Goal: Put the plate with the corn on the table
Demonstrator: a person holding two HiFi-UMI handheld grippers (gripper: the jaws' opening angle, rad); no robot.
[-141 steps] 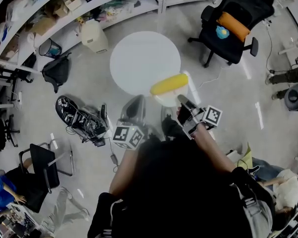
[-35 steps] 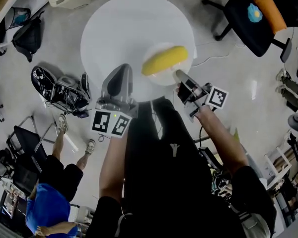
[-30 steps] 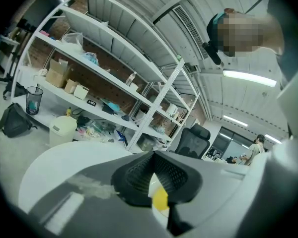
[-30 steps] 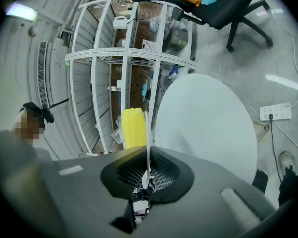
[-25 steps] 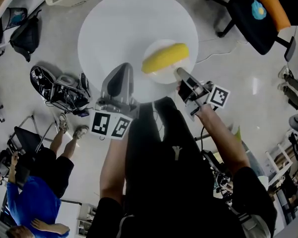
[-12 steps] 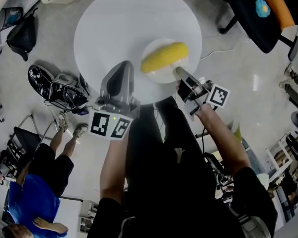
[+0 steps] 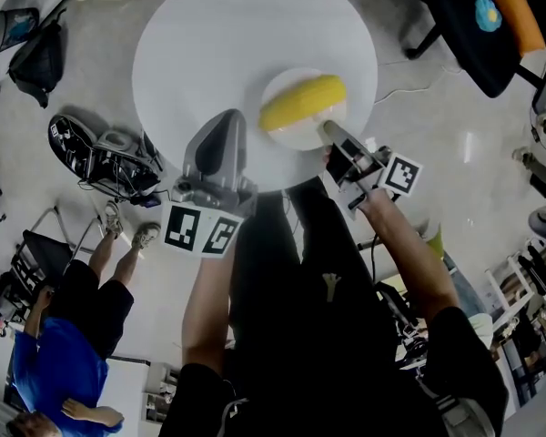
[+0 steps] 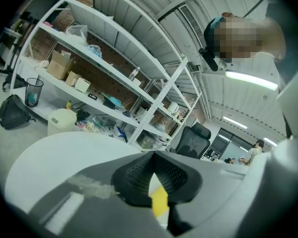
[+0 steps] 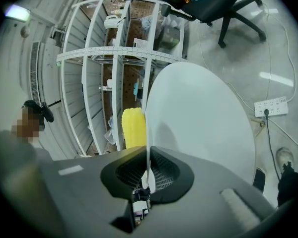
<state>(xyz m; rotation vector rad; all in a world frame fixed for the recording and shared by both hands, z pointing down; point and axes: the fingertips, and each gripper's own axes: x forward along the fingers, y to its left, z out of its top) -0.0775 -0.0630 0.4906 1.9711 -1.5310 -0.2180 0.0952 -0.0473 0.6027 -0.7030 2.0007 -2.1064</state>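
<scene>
A yellow corn cob point(image 7: 302, 103) lies on a white plate point(image 7: 292, 141) held over the near right part of the round white table point(image 7: 227, 44). My right gripper point(image 7: 329, 133) is shut on the plate's near rim. In the right gripper view the plate point(image 9: 148, 133) shows edge-on between the pads, with the corn point(image 9: 133, 128) to its left and the table point(image 9: 198, 118) close beyond. Whether the plate touches the table I cannot tell. My left gripper point(image 7: 226, 118) is shut and holds nothing, left of the plate over the table's near edge. Past its tips point(image 8: 152, 155) a strip of corn point(image 8: 159, 202) shows.
A black office chair point(image 7: 473, 35) with an orange cushion stands at the far right. Bags and gear point(image 7: 109, 153) lie on the floor to the left. A person in blue point(image 7: 55, 371) sits at the lower left. Shelving point(image 8: 89, 63) stands beyond the table. A power strip point(image 9: 270, 105) lies on the floor.
The person has walked up to the table. Over the last second both grippers have sunk, and the plate with the corn has come lower over the table's near right part.
</scene>
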